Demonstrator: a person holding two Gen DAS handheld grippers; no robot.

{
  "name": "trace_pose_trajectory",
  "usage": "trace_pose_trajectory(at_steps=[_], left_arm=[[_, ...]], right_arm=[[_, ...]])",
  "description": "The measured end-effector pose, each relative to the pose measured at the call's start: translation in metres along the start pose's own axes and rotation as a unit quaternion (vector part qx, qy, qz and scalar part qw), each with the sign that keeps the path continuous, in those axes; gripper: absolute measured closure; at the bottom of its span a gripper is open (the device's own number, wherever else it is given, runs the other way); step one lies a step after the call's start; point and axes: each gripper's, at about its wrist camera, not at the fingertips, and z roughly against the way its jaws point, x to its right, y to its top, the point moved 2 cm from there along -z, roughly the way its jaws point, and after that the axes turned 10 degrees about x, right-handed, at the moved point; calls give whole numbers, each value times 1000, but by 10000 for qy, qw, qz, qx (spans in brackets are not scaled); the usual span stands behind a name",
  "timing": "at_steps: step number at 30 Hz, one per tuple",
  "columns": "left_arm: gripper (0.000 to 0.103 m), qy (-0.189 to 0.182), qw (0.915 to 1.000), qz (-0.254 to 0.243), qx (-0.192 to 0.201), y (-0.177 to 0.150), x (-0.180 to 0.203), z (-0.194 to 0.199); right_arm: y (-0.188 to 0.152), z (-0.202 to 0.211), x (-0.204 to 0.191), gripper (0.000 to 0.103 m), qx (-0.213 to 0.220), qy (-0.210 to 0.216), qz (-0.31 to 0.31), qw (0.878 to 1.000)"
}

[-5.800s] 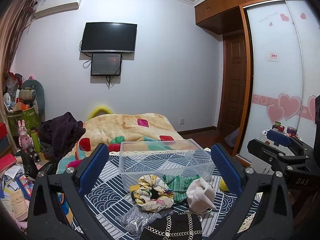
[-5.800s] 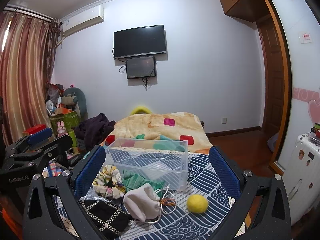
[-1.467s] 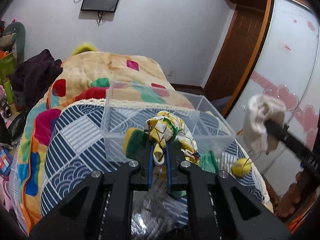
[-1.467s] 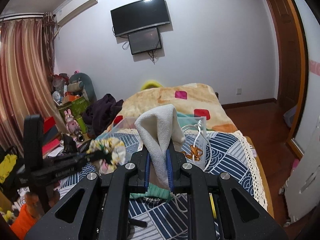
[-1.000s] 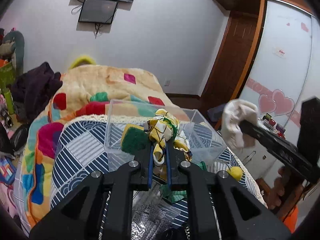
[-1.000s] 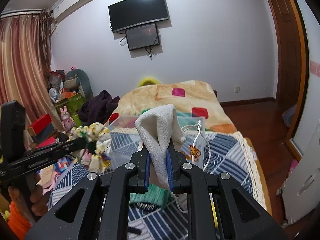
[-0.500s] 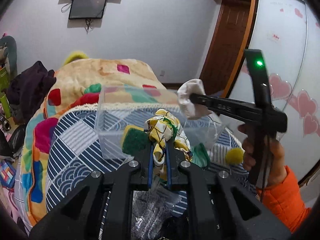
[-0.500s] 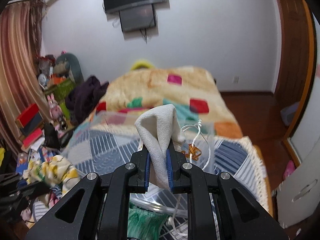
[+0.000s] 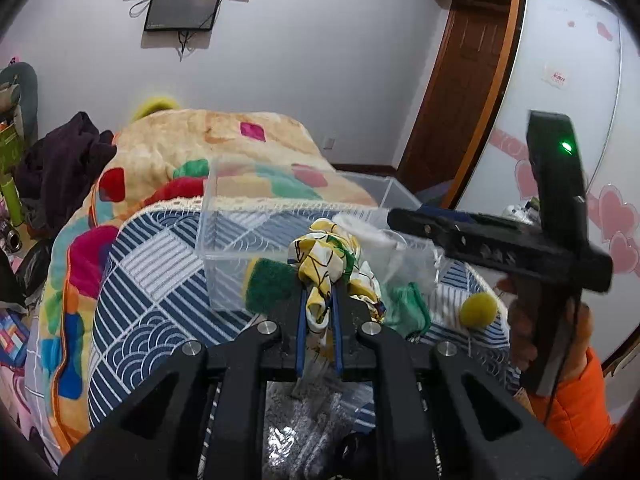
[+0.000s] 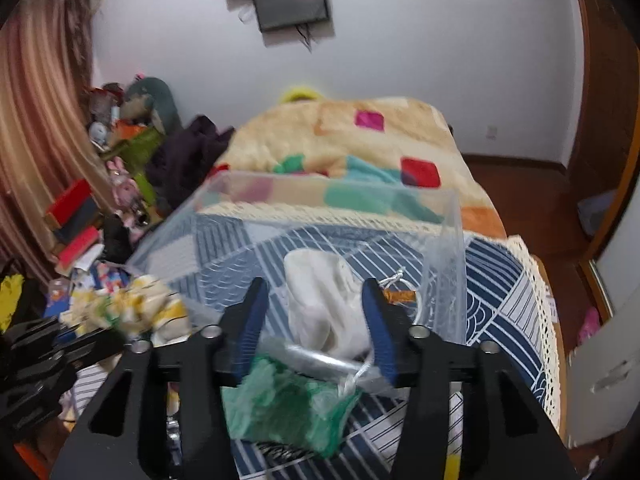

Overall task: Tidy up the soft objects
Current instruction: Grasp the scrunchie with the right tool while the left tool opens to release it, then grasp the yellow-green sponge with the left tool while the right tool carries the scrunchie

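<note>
So this is the drop-off part of the tidy-up: the right gripper [image 10: 316, 320] has its fingers spread wide over the clear plastic box [image 10: 452, 216], and the white cloth pouch [image 10: 326, 304] sits between them but no longer pinched, looking like it's resting inside the box near the front right corner with its drawstring trailing beside it. Half a second ago those same fingers were clamped tight on the pouch and holding it up above the box, so the release only just happened, and the frame is a bit blurry from the motion. The left gripper [image 9: 319, 312] hasn't changed at all: its fingers are nearly closed on the yellow patterned scrunchie [image 9: 324, 264], which hangs in the air just in front of the box's near wall, not in it yet. Next move is probably for the right one to back out and up without snagging the drawstring, then the left one needs to carry the scrunchie over the rim and let go. Still out on the blue patterned bedspread [image 9: 132, 280]: a green mesh bag [image 10: 280, 408] just in front of the box, a yellow ball [image 9: 478, 309] off to the right, and a green sponge [image 9: 270, 286] that looks to be right against the box, though it's hard to tell if it's inside or out.
</note>
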Motion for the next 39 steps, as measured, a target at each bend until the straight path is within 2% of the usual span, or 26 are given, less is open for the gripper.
trace_pose_trajectory(at_steps=[8,13,16,17,18,20,23,26,29,34,39], left_arm=[[93,-282,9993,-66,250,18,11,2],[93,-369,9988,-198,239,16,19,0],[93,-350,9989,-216,205,16,20,-4],[93,-361,9990,-197,182,17,20,-7],[93,-362,9990,-177,174,18,20,-9],[93,-323,9992,-148,167,20,18,-12],[91,-256,9995,-30,157,23,12,-16],[67,-168,9998,116,80,24,3,-20],[58,-4,9999,97,129,24,-3,-19],[57,267,9995,-139,109,22,-5,-21],[57,215,9992,-339,-40,13,-3,-26]], right_arm=[[-1,21,-27,54,117,878,92,9960],[-8,10,-39,54,59,1083,214,9939],[-12,9,-41,69,27,1286,158,9916],[-12,8,-42,77,41,1325,153,9911],[-12,8,-44,85,78,1297,178,9914],[-11,8,-46,92,152,1166,253,9927],[-7,12,-44,93,362,911,288,9948],[-2,14,-38,94,465,891,164,9948],[0,20,-34,94,585,771,160,9952],[5,26,-25,94,681,802,9,9944],[9,38,-21,94,828,889,-105,9925]])
